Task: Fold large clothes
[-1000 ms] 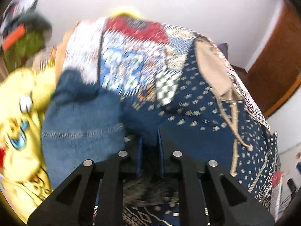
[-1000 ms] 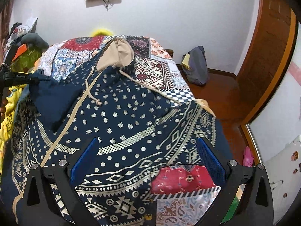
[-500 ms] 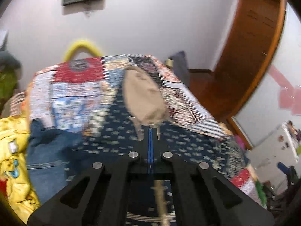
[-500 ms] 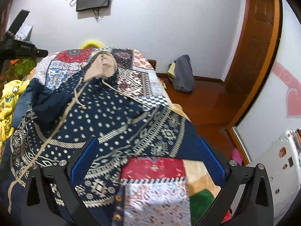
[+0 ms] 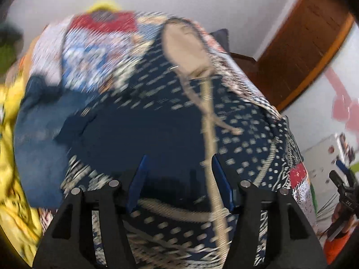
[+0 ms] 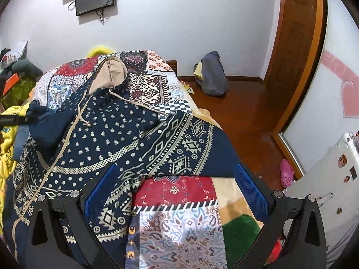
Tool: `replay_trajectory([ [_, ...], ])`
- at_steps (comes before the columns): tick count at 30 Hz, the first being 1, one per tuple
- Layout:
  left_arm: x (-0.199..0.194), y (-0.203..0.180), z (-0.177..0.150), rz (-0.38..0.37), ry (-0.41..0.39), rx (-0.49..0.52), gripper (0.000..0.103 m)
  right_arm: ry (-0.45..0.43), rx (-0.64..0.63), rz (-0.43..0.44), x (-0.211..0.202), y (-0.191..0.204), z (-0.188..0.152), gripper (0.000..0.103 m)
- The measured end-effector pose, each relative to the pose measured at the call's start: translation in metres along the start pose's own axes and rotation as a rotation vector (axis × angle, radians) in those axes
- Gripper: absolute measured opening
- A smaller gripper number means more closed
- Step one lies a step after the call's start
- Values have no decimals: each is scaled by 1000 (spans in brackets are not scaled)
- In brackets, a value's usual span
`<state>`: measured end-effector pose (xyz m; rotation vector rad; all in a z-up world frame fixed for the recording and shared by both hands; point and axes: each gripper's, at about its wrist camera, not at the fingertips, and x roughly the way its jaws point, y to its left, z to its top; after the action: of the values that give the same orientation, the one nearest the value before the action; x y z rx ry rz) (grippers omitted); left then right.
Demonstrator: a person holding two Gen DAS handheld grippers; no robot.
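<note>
A navy hoodie [image 6: 116,134] with cream dots, tribal bands and a beige-lined hood [image 6: 114,71] lies spread on the bed. Its left sleeve [image 6: 42,125] is folded inward, showing plain navy [image 5: 139,134]. The left wrist view is blurred. In it my left gripper [image 5: 180,181] hovers low over that navy fold beside the beige zipper band [image 5: 211,157]; its jaws are opening and the blue pads do not press on cloth. My right gripper [image 6: 177,179] stands wide open above the hoodie's hem at the bed's near right side, holding nothing.
A patchwork bedspread [image 6: 179,231] covers the bed. Jeans [image 5: 38,152] and yellow clothes [image 5: 9,190] lie at the left side. A grey bag [image 6: 212,76] rests on the wooden floor by the door [image 6: 296,44]. A white cabinet [image 6: 332,179] stands at right.
My left gripper was shut half a second ago; now its jaws stand apart and it has dropped low over the folded sleeve. The right view has drifted toward the bed's right edge.
</note>
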<state>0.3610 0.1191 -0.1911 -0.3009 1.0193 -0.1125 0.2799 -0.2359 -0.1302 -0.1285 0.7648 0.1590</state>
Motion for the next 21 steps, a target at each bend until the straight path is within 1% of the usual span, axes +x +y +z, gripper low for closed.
replay_trajectory([
  [3, 0, 55, -7, -53, 16, -139, 58, -6, -12, 1, 3, 11, 5, 103],
  [6, 7, 90, -14, -91, 41, -228, 58, -6, -20, 11, 8, 22, 9, 103],
  [10, 22, 117, -21, -132, 53, -312, 58, -2, -46, 19, 13, 38, 11, 103],
  [13, 34, 122, -17, -138, 34, -315, 58, 7, -72, 18, 18, 50, 12, 103],
  [15, 40, 119, -10, -98, 9, -281, 56, 14, -86, 15, 20, 55, 11, 103],
  [17, 46, 112, 2, -25, -13, -231, 53, 14, -99, 10, 21, 58, 9, 103],
  [18, 49, 106, 9, 26, -25, -199, 51, 15, -105, 7, 21, 59, 8, 103],
  [19, 51, 105, 13, 54, -32, -184, 49, 16, -111, 3, 21, 60, 7, 103],
  [20, 53, 101, 20, 93, -42, -164, 43, 18, -116, -1, 21, 60, 7, 103],
  [21, 56, 96, 27, 139, -49, -140, 27, 21, -120, -4, 21, 59, 6, 103],
])
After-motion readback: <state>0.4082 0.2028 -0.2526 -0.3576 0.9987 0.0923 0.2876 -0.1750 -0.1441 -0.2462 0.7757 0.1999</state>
